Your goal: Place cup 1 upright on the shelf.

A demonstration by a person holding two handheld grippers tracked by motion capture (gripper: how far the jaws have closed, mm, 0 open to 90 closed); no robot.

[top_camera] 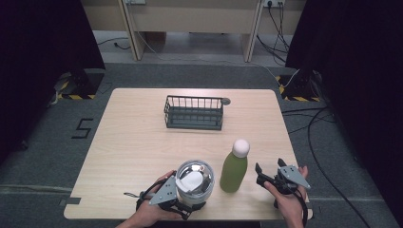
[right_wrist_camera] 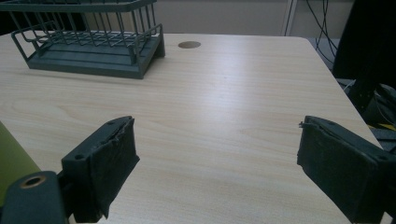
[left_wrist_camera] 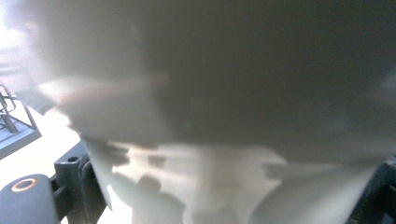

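Observation:
A shiny metal cup point(top_camera: 195, 182) with something white inside stands near the table's front edge. My left gripper point(top_camera: 190, 200) is shut around its near side; in the left gripper view the cup point(left_wrist_camera: 224, 121) is a close blur between the two black jaws. A green bottle point(top_camera: 234, 172) with a white cap point(top_camera: 241, 147) stands upright just right of the cup. My right gripper point(top_camera: 269, 165) sits to the right of the bottle, apart from it. In the right gripper view it point(right_wrist_camera: 217, 149) is open over bare wood, and the bottle's green edge point(right_wrist_camera: 9, 161) shows at far left.
A dark wire basket point(top_camera: 194, 124) stands at the back middle of the wooden table point(top_camera: 133, 142), seen also in the right gripper view point(right_wrist_camera: 93, 65). A small round grommet point(top_camera: 226, 101) lies by its right end. Cables run over the floor at right.

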